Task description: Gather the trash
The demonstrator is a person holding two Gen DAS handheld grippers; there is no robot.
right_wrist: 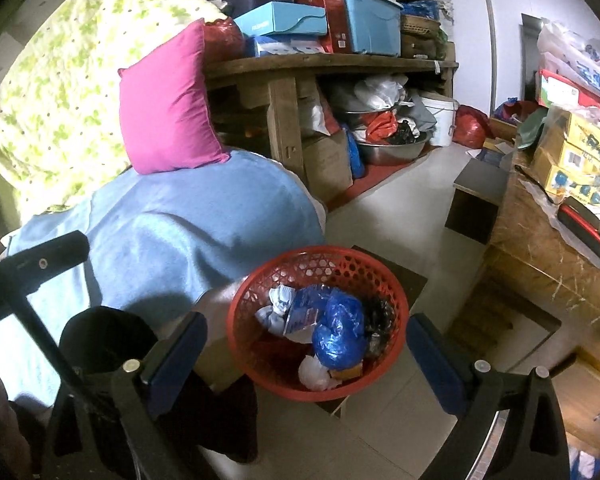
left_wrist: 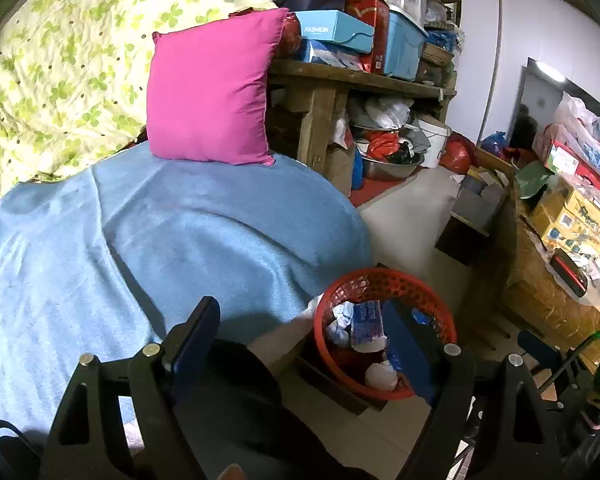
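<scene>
**Trash mostly in the basket, both tools empty**

Red perforated plastic basket (right_wrist: pixel 318 320) sits on the floor just beside the near corner of the bed, already holding a crumpled blue plastic bag (right_wrist: pixel 338 336), white crumpled paper wads (right_wrist: pixel 276 308), a printed blue-and-white wrapper (right_wrist: pixel 302 314) and a white scrunched bag (right_wrist: pixel 314 374). Left tool (left_wrist: pixel 304 352) has its jaws spread apart, nothing between them; basket seen past its right finger. Right tool (right_wrist: pixel 306 360) spread wide, hanging above the basket, nothing gripped. Judgement: drop-off step looks done; task near its end or between items.

Light blue blanket (left_wrist: pixel 160 232) over the bed shows no loose trash in either view. Whether more remains elsewhere cannot be told.

Room: cluttered storage space. Magenta square cushion (left_wrist: pixel 212 92) stands at the far end of the bed against a green-floral quilt (left_wrist: pixel 60 60). Rough wooden shelf (right_wrist: pixel 328 60) at the far side carries blue boxes, with bags and a metal basin below. Wooden surface (right_wrist: pixel 540 248) on the right holds cartons. Pale tiled floor (right_wrist: pixel 380 432).
</scene>
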